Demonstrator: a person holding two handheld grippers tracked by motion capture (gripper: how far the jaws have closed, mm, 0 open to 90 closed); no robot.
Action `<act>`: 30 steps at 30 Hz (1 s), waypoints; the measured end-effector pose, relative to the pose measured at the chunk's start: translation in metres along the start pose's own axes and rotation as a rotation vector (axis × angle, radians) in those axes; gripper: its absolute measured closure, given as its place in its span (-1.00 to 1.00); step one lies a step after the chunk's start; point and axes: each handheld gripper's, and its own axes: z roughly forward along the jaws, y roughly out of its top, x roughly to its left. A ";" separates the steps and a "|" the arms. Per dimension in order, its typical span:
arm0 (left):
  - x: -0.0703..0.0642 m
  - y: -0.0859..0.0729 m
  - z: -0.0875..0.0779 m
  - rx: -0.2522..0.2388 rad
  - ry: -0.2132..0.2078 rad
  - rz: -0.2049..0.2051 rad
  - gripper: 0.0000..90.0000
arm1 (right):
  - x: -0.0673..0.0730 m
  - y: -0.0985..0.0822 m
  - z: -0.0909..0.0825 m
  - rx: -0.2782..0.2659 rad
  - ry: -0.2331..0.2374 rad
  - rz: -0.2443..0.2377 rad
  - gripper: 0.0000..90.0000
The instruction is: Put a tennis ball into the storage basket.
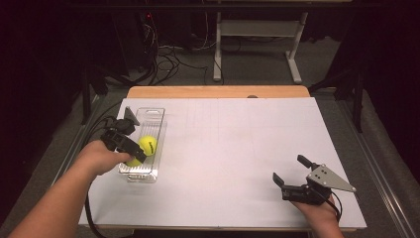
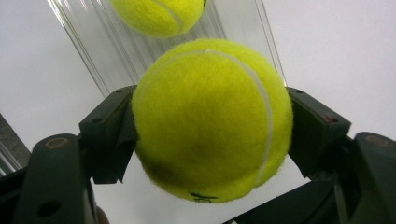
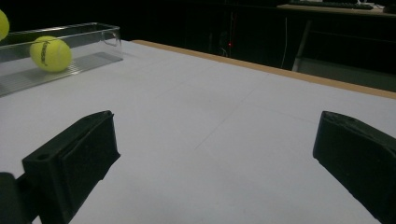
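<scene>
My left gripper [image 1: 134,156] is shut on a yellow tennis ball [image 2: 212,119], its black pads pressing on both sides of it. That held ball [image 1: 133,161] hangs at the near end of a clear ribbed plastic tray [image 1: 150,115] on the left of the white table. A second tennis ball [image 1: 148,145] lies inside the tray, just beyond the held one, and in the left gripper view this second ball [image 2: 159,14] is at the top edge. My right gripper [image 1: 289,168] rests low at the front right, open, with nothing between its jaws; its view has the tray [image 3: 93,32] and the lying ball [image 3: 50,53] far off.
The white table top [image 1: 233,148] stretches wide between the two grippers, with a wooden edge [image 1: 218,91] at the back. Behind the table are a dark floor with cables and a white metal stand [image 1: 257,44]. A cable [image 1: 89,218] trails from the left gripper over the front edge.
</scene>
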 end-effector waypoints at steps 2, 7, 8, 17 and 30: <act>-0.001 0.001 0.002 0.001 0.007 0.002 -0.41 | 0.001 0.000 0.000 0.000 0.000 -0.005 -1.00; -0.004 0.005 0.007 0.015 0.019 0.014 -0.41 | 0.001 0.000 0.001 0.008 0.004 -0.009 -1.00; -0.005 0.005 0.008 0.013 0.022 0.014 -0.41 | 0.001 0.000 0.002 0.008 0.002 -0.009 -1.00; -0.007 0.009 0.015 0.026 0.041 0.008 -0.41 | 0.002 0.000 0.001 0.006 0.007 -0.012 -1.00; -0.002 0.010 0.023 0.029 0.035 -0.001 -0.42 | 0.002 -0.001 0.002 0.009 0.009 -0.012 -1.00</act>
